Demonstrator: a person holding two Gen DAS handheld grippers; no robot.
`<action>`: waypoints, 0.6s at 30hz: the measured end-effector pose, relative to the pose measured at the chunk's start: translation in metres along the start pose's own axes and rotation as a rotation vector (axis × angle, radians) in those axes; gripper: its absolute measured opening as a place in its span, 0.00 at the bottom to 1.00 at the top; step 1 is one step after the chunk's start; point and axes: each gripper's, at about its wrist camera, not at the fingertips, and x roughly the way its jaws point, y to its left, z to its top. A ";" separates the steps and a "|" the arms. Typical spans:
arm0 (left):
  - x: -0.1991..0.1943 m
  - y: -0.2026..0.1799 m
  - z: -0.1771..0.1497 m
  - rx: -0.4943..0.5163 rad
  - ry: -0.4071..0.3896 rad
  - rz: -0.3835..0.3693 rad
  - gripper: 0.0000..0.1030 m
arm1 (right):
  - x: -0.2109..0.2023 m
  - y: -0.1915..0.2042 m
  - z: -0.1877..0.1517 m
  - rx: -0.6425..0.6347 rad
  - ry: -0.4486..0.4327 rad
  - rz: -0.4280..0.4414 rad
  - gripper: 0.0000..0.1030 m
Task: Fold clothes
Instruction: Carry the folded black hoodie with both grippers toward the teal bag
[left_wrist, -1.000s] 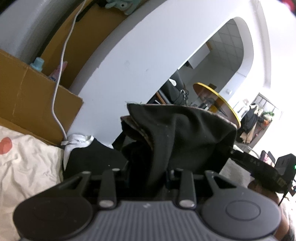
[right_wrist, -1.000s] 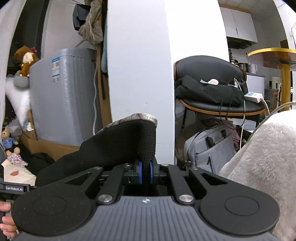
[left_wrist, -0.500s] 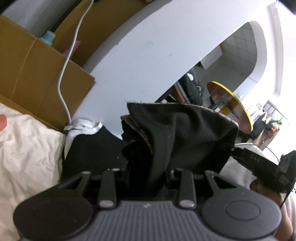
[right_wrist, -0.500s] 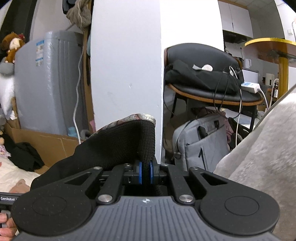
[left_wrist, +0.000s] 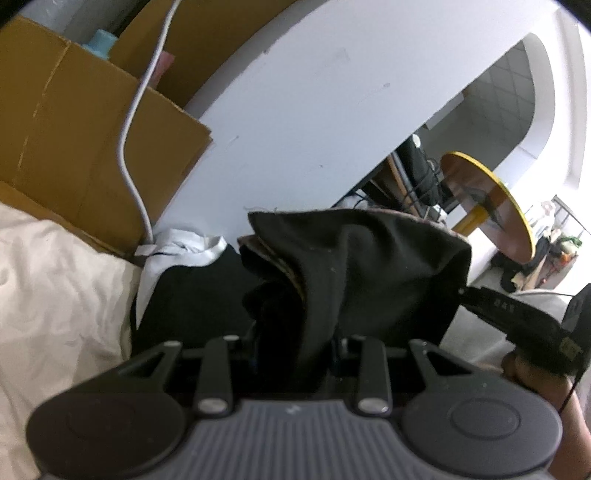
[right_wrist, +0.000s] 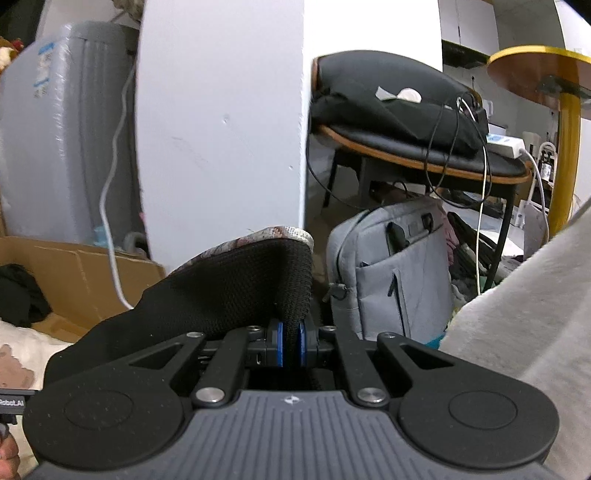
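The black garment (left_wrist: 369, 280) is held up between both tongs, above the cream bedding (left_wrist: 55, 295) at the near left. Its knit fabric is dark with a pale patterned band (right_wrist: 266, 236) along the folded top edge. The left tongs (left_wrist: 295, 339) grasp a thick bunch of it; the right tongs (right_wrist: 291, 343) are clenched on a thin fold between blue pads (right_wrist: 277, 345). A cardboard box (left_wrist: 81, 147) and white wall (left_wrist: 314, 110) stand beyond.
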 end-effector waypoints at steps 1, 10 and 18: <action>0.004 0.001 0.001 0.007 0.003 0.004 0.34 | 0.007 -0.001 0.000 -0.004 0.007 -0.006 0.08; 0.025 0.015 0.015 0.060 0.010 0.059 0.34 | 0.055 0.000 0.000 -0.025 0.042 0.000 0.08; 0.043 0.027 0.020 0.085 -0.031 0.103 0.34 | 0.096 0.003 -0.001 -0.041 0.074 0.015 0.08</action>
